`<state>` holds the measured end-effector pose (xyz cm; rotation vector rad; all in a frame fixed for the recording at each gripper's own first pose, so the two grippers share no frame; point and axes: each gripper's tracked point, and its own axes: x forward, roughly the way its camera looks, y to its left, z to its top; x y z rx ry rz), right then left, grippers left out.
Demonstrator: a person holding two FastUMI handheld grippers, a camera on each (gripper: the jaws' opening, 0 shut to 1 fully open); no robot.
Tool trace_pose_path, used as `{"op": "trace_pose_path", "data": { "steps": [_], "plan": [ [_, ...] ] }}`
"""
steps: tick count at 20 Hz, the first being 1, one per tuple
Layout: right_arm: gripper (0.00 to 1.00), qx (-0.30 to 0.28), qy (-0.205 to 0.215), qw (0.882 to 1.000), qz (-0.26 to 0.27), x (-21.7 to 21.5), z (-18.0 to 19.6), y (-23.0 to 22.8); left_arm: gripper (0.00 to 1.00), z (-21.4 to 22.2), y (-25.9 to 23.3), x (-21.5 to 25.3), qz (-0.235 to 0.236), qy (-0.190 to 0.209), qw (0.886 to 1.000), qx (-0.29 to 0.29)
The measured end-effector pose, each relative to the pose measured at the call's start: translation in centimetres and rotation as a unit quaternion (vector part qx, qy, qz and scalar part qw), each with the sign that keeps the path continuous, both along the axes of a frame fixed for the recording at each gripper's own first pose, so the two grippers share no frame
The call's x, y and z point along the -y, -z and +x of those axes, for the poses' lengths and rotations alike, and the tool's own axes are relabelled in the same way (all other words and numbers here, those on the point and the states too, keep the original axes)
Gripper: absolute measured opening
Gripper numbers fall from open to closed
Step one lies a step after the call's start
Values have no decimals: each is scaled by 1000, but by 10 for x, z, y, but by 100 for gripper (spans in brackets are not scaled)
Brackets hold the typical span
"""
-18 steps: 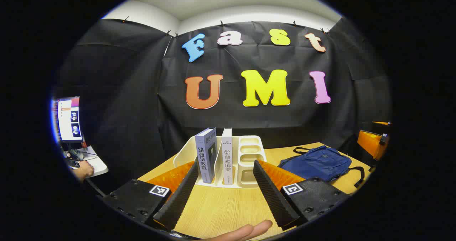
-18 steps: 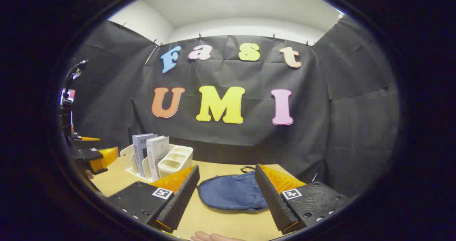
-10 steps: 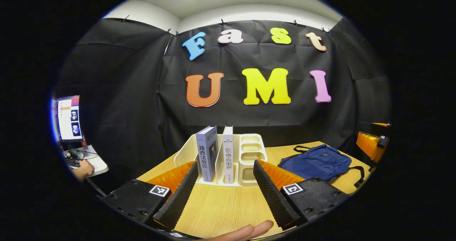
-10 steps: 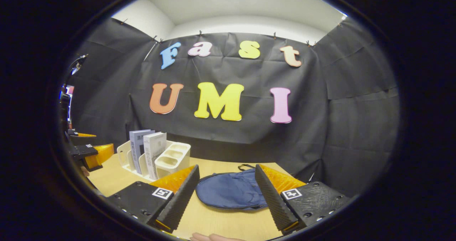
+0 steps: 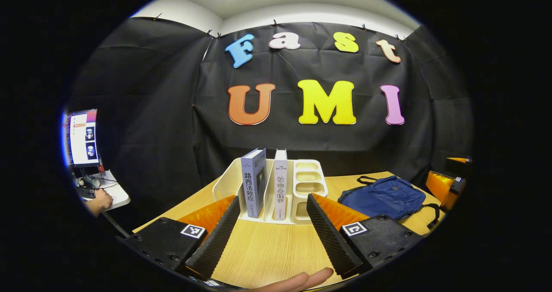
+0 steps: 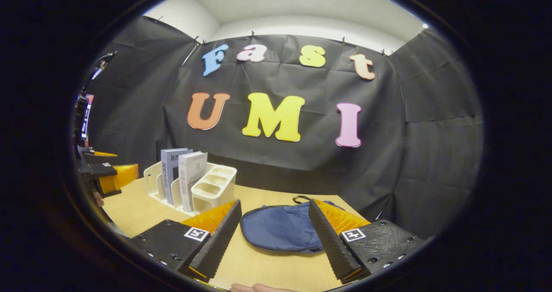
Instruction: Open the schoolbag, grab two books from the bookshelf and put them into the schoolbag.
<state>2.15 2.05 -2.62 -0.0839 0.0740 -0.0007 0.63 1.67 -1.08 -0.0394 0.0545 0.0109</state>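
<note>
Left gripper view: left gripper point(image 5: 272, 233) spread wide, lower centre, bare table point(image 5: 267, 251) before bookshelf point(image 5: 302, 193); right gripper point(image 6: 274, 233) released, straddling schoolbag point(image 6: 276, 229).

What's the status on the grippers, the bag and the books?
Left gripper open, facing the bookshelf. Right gripper open, over the schoolbag, flat and shut. Two books upright, untouched. Nothing in the way.

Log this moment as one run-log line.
phase: start | left hand-held gripper: open, facing books in bookshelf | right hand-held gripper: open, facing closed schoolbag
</note>
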Motion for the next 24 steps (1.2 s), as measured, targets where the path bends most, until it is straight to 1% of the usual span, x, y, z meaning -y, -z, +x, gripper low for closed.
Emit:
{"op": "trace_pose_path", "data": {
  "steps": [2, 4, 5, 6, 7, 9, 12, 13, 14, 15, 16, 17, 18, 19, 22, 24],
  "plan": [
    [95, -9, 12, 1000, -13, 3, 11, 9, 99, 0, 2, -4, 1, -6, 1000, -2],
    [95, -28, 13, 999, -25, -1, 26, 26, 99, -4, -2, -3, 4, -7, 1000, 2],
    [98, -40, 10, 999, -31, -4, 35, 35, 99, -6, -4, -3, 6, -5, 1000, 6],
    [98, -55, 7, 998, -39, -8, 44, 46, 99, -8, -6, -4, 8, -5, 1000, 11],
    [95, -71, 5, 996, -50, -11, 53, 57, 99, -10, -9, -5, 10, -6, 1000, 15],
    [95, -100, 2, 992, -79, -16, 74, 85, 99, -15, -12, -9, 14, -13, 1000, 22],
    [98, -143, 2, 980, -136, -25, 95, 128, 99, -20, -17, -11, 19, -12, 999, 30],
    [96, -153, -1, 977, -149, -28, 100, 138, 99, -21, -20, -14, 22, -15, 999, 36],
    [99, -164, -6, 974, -158, -33, 104, 146, 99, -21, -22, -18, 24, -21, 999, 38],
    [96, -174, -12, 971, -165, -38, 106, 152, 99, -21, -20, -23, 24, -27, 999, 37],
    [96, -183, -20, 968, -172, -46, 110, 160, 99, -20, -19, -26, 23, -32, 999, 36],
    [98, -192, -25, 964, -182, -52, 114, 166, 99, -19, -19, -27, 20, -32, 999, 34],
    [98, -201, -25, 959, -197, -54, 115, 174, 99, -18, -16, -28, 17, -32, 999, 30],
    [96, -207, -24, 954, -215, -55, 118, 180, 99, -17, -16, -30, 14, -33, 999, 27],
    [96, -225, -22, 937, -267, -60, 134, 198, 99, -16, -15, -37, 13, -38, 999, 24],
    [96, -235, -9, 924, -303, -52, 143, 206, 99, -14, -14, -43, 13, -43, 999, 22]
  ]
}}
